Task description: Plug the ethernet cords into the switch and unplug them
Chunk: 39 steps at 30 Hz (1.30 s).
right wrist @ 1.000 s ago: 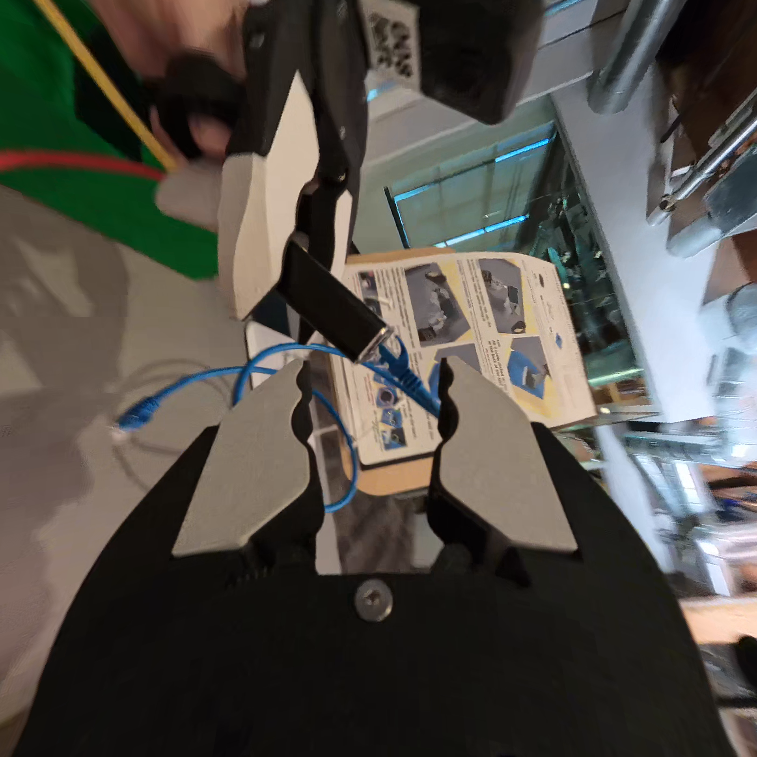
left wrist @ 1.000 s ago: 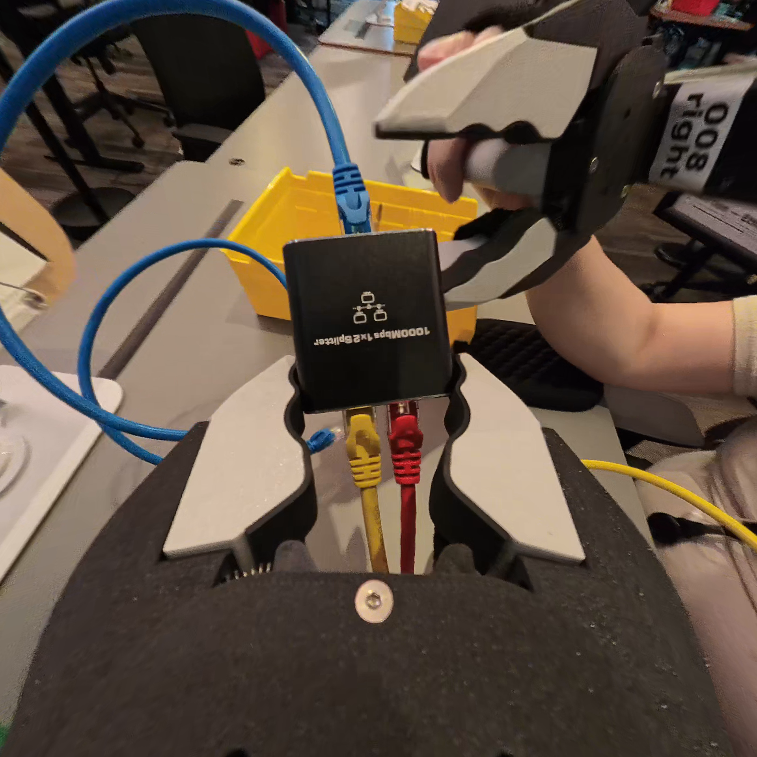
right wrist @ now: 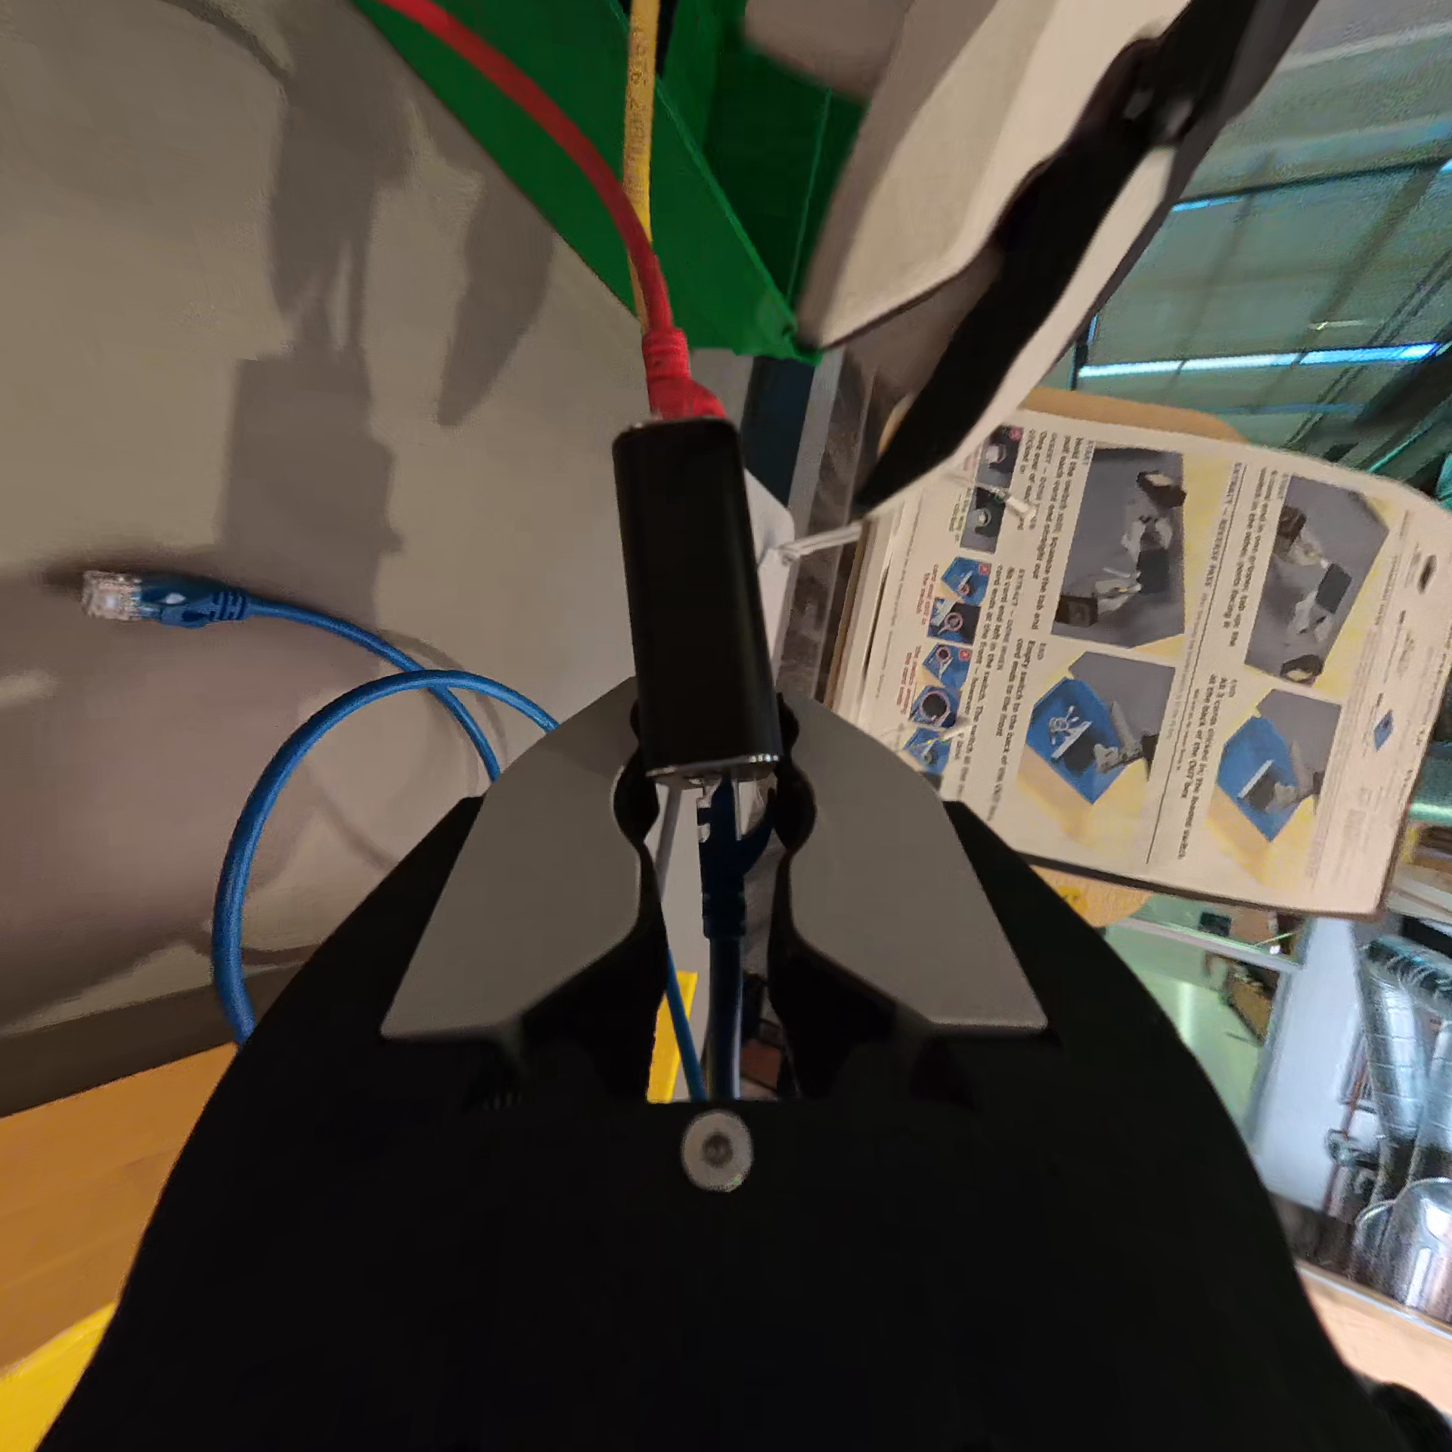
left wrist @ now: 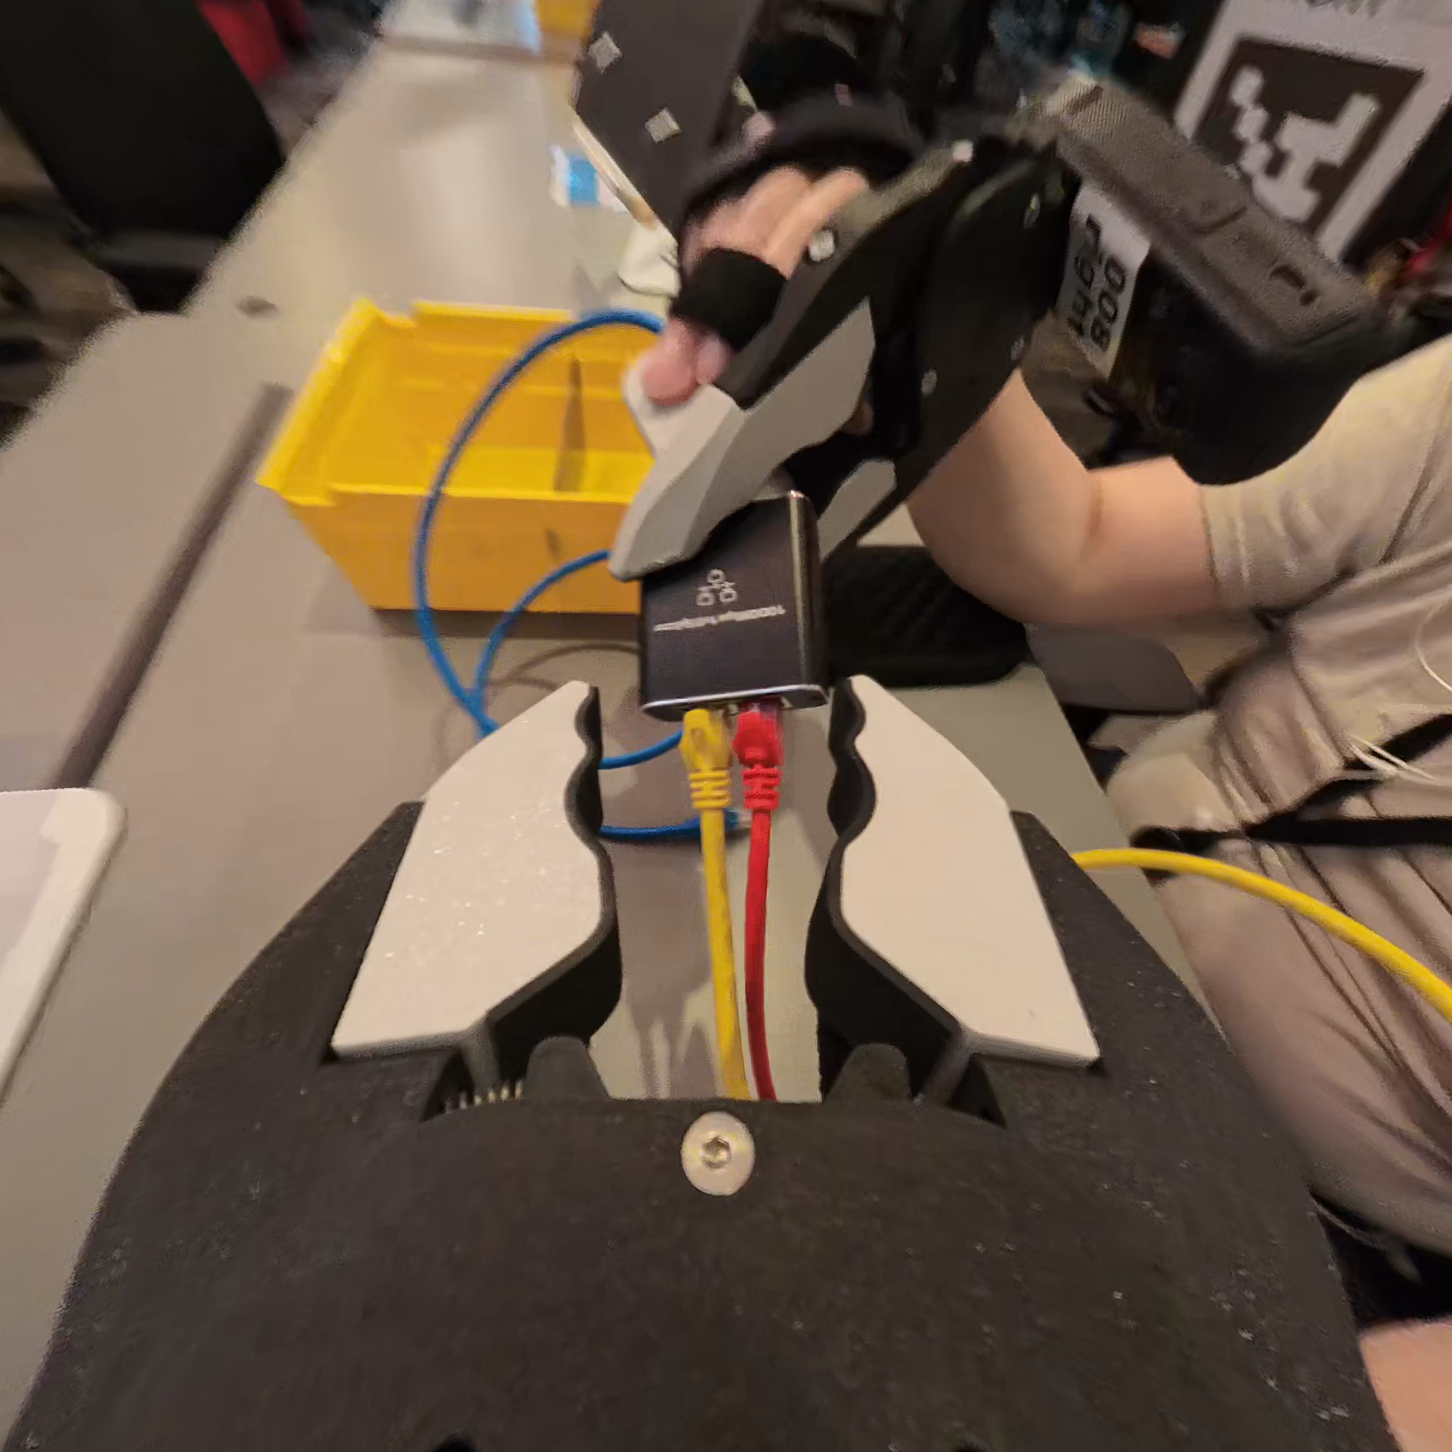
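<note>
The black switch (left wrist: 731, 621) hangs above the grey table, just beyond my left gripper's (left wrist: 711, 707) fingertips. My left gripper is open and its pads touch nothing. A yellow cord (left wrist: 715, 864) and a red cord (left wrist: 758, 864) are plugged into the switch's near end and run back between my left fingers. My right gripper (right wrist: 711, 738) is shut on the switch's (right wrist: 699, 597) other end, where a blue plug (right wrist: 727, 848) sits in its port. One right finger (left wrist: 707, 503) lies on top of the switch in the left wrist view. The blue cord's (right wrist: 259, 786) loose plug (right wrist: 149, 601) lies on the table.
A yellow bin (left wrist: 471, 471) stands on the table behind the switch, with the blue cord (left wrist: 440, 511) looping in front of it. A black pad (left wrist: 919, 621) lies to the right, a white tray (left wrist: 47, 880) at the left edge. A printed instruction sheet (right wrist: 1139, 668) stands nearby.
My left gripper let go of the switch and drew back from it. My right gripper closed on the switch's blue-cord end and now carries it.
</note>
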Tool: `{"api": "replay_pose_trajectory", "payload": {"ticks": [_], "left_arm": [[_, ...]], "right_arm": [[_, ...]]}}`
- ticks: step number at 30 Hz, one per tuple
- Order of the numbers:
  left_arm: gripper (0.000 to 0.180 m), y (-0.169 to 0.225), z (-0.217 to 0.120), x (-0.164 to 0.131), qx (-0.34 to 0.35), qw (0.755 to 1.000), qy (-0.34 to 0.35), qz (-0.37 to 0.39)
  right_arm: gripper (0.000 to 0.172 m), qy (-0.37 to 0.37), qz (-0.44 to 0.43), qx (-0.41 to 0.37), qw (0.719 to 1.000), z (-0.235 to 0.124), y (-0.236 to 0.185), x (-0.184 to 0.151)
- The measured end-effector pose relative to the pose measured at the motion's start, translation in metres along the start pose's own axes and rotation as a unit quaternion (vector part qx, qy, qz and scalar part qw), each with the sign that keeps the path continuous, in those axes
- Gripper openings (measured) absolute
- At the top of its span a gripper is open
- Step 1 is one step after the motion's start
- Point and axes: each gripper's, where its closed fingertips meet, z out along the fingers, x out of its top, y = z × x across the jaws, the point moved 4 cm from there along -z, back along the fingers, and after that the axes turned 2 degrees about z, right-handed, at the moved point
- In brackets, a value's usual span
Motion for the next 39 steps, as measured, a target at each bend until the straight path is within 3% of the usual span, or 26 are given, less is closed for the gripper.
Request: {"api": "replay_pose_trajectory", "payload": {"ticks": [2,5,9,12,19,23,25,27,31,33,36,39], "left_arm": [[0.053,0.001,-0.018,0.01,0.051,0.998,0.019,0.017],[0.057,0.016,-0.024,0.017,0.12,0.989,-0.016,0.083],[0.057,0.035,-0.011,0.024,0.223,0.954,-0.122,0.16],[0.046,0.044,0.009,0.037,0.268,0.932,-0.124,0.21],[0.055,0.034,0.058,0.028,0.266,0.926,-0.156,0.219],[0.051,0.026,0.074,0.02,0.279,0.913,-0.173,0.242],[0.039,0.024,0.081,0.019,0.286,0.907,-0.173,0.257],[0.028,0.025,0.086,0.021,0.282,0.908,-0.154,0.269],[0.028,0.023,0.088,0.023,0.283,0.906,-0.128,0.288],[0.038,0.018,0.087,0.022,0.298,0.899,-0.128,0.296],[0.027,0.017,0.089,0.021,0.295,0.898,-0.125,0.301],[0.026,0.013,0.088,0.023,0.321,0.879,-0.124,0.33]], "right_arm": [[0.027,-0.016,0.019,0.015,1.0,-0.005,-0.001,-0.007],[0.027,-0.046,0.041,0.039,0.997,-0.01,-0.004,-0.015],[0.027,-0.063,0.059,0.048,0.995,-0.017,-0.004,-0.024],[0.027,-0.076,0.066,0.04,0.994,-0.024,-0.002,-0.03],[0.028,-0.109,0.055,0.038,0.992,-0.033,-0.003,-0.031],[0.028,-0.124,0.06,0.045,0.989,-0.033,-0.004,-0.032],[0.027,-0.13,0.064,0.053,0.988,-0.033,-0.005,-0.033],[0.027,-0.124,0.062,0.054,0.989,-0.032,-0.006,-0.031],[0.027,-0.107,0.071,0.05,0.99,-0.034,-0.004,-0.031],[0.027,-0.1,0.075,0.052,0.991,-0.034,-0.004,-0.03],[0.027,-0.104,0.078,0.046,0.99,-0.033,-0.003,-0.032],[0.028,-0.098,0.082,0.024,0.991,-0.033,0.003,-0.033]]}}
